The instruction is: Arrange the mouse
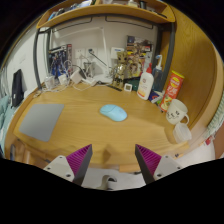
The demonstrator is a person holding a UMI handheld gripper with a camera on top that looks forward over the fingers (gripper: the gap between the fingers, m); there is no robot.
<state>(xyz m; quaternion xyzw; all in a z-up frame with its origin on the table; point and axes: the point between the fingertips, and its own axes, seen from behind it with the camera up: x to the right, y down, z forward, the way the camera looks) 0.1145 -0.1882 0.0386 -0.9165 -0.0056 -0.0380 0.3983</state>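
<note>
A light blue mouse [113,112] lies on the wooden desk [80,135], well beyond my fingers and slightly right of the middle. A grey mouse mat [41,122] lies on the desk to the left of the mouse, apart from it. My gripper [113,160] is open and empty, hanging back over the desk's near edge. Its two magenta pads [79,160] stand wide apart with nothing between them.
A white mug [178,112] and a white cup [183,132] stand at the desk's right. A white bottle [146,84], an orange box [172,84] and several cluttered items line the back under a shelf [100,14]. A dark monitor [18,88] stands at the left.
</note>
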